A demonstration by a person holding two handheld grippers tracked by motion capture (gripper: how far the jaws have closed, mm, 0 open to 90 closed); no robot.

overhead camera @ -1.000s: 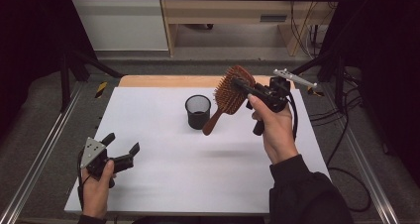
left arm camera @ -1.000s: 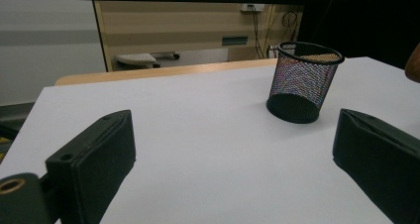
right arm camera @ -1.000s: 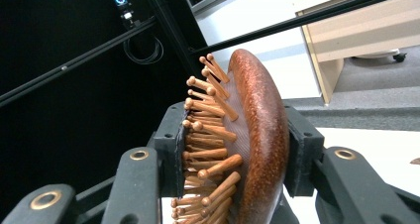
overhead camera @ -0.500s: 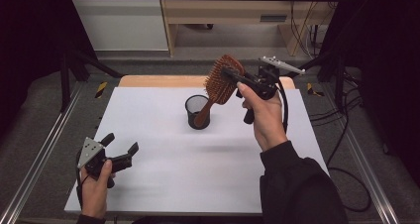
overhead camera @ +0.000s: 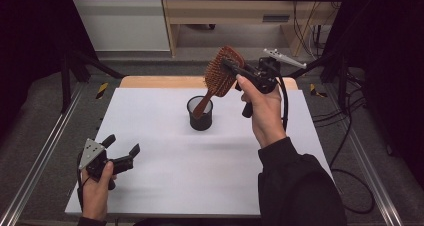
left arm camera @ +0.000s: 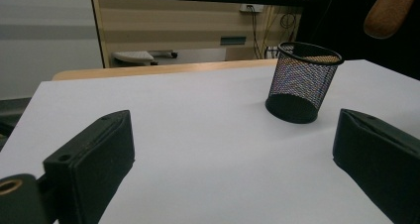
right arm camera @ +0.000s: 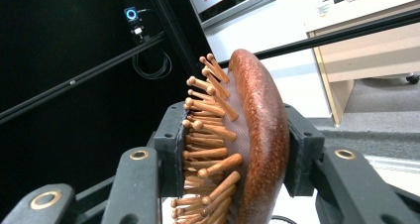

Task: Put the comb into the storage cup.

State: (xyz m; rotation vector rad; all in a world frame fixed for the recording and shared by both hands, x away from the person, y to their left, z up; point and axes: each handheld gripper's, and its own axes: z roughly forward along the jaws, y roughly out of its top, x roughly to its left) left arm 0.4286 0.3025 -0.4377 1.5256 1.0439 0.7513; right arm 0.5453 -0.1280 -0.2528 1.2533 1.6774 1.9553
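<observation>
1. Wooden and reddish-brown, the paddle hairbrush (overhead camera: 220, 75) is raised above the white surface (overhead camera: 200, 156), its head tilted up and its handle slanting down toward the black mesh cup (overhead camera: 201, 113); in the high view the handle's tip overlaps the cup's rim, but whether it is inside the cup or only above it I cannot tell.
2. The right hand-held gripper (overhead camera: 235, 71) is clamped on the brush head — in the right gripper view one black jaw presses against the wooden bristle pins and the other against the smooth rounded back of the hairbrush (right arm camera: 247, 144).
3. The right hand (overhead camera: 262, 111) holds that hand-held gripper up above the far side of the surface, just to the right of the cup, with a dark sleeve (overhead camera: 300, 186) coming in from the bottom edge.
4. The left hand-held gripper (overhead camera: 122, 151) rests low near the front-left corner of the surface, held by the left hand (overhead camera: 97, 183); its jaws stand wide apart with nothing between them.
5. From the left gripper view, the mesh cup (left arm camera: 303, 83) stands upright on the white sheet beyond the spread jaws, well apart from them — the brush's rounded handle end (left arm camera: 389, 8) hangs above and to the right of it.
</observation>
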